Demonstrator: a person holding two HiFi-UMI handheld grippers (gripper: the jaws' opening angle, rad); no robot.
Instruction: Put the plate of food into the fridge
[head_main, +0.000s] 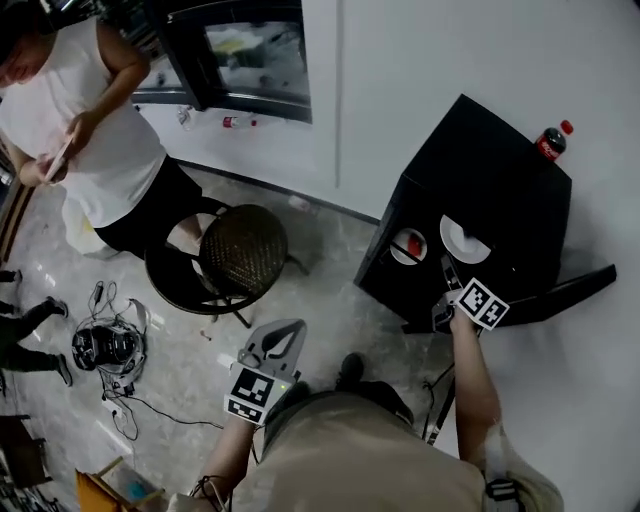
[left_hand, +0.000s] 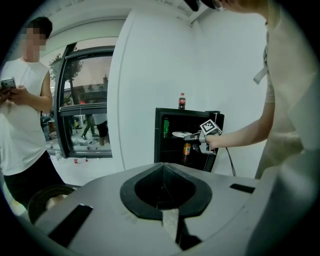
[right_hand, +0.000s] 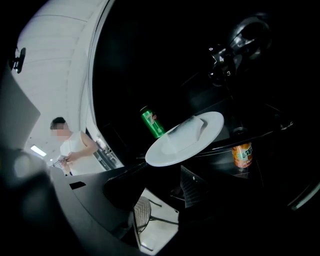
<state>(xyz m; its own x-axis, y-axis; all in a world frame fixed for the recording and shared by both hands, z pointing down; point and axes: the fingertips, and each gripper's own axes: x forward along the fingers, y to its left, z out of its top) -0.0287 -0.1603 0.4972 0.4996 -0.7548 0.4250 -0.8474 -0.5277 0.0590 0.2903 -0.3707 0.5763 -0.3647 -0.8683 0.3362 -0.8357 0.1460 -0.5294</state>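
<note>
Left tool (head_main: 288, 330), jaws pressed together on nothing, hangs well back from the squat black mini fridge (head_main: 480, 190). At its open front the right tool (right_hand: 167, 200) stands with jaws spread. The round white plate of pale food (right_hand: 185, 140) lies on the dark shelf (right_hand: 265, 136), just ahead of them. The right hand is by far the nearer, and its likely next move is to back straight out.

Head cam sits up top looking almost straight down on me: fridge (head_main: 480, 210) out at 2 o'clock, bystander (head_main: 80, 130) at 10. My left gripper (head_main: 285, 330) cam hangs well back, facing across the room at that same fridge, around 12. My right gripper (head_main: 447, 268) cam is close in, tilted, peering inside it. All three share fridge and bystander.
</note>
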